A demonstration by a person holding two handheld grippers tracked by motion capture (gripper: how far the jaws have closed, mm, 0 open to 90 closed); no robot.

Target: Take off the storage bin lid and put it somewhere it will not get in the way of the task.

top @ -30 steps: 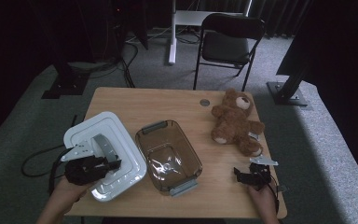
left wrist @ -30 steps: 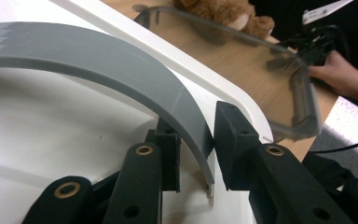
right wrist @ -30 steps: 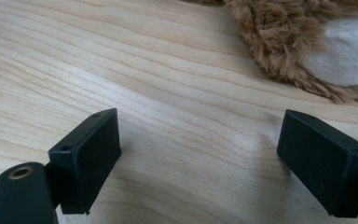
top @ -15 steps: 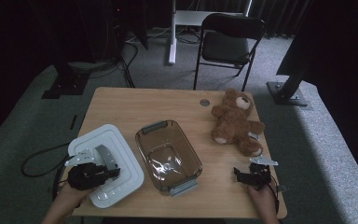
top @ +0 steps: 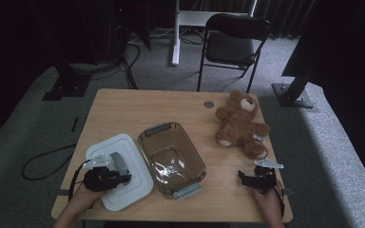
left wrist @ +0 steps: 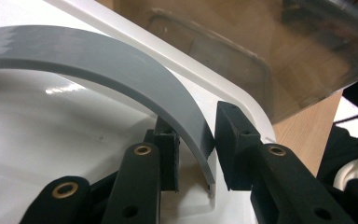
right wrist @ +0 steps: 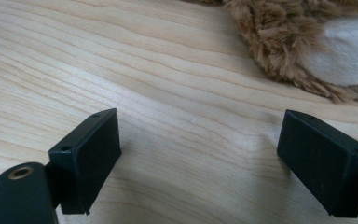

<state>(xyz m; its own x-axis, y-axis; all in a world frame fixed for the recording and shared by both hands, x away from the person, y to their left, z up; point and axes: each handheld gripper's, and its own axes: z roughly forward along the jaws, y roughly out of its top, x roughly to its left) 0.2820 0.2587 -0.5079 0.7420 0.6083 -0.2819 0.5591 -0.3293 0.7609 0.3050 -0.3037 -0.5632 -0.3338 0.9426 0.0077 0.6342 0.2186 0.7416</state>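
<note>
A white lid [top: 130, 190] lies flat on the table's front left, beside a clear brown container [top: 171, 159]. My left gripper [top: 119, 178] rests on the lid. In the left gripper view its jaws are shut on the lid's curved grey handle [left wrist: 121, 70], which passes between the fingertips of the left gripper [left wrist: 196, 151]; the white lid [left wrist: 51, 121] lies below and the container's wall [left wrist: 261, 51] just beyond. A brown teddy bear [top: 240, 124] lies at the right. My right gripper [top: 244, 176] rests on the wood in front of it, and in its own view the right gripper [right wrist: 198, 149] is open and holds nothing, with the bear's foot [right wrist: 279, 51] ahead.
A round grommet [top: 208, 104] sits in the tabletop near the bear's head. A black chair [top: 235, 35] stands beyond the far edge. A cable [top: 43, 159] loops on the floor to the left. Bare wood [top: 138, 109] stretches behind the container.
The lid, held by its handle in the left gripper, has come down and toward the front left edge and now lies flat. The right gripper has stayed put.
</note>
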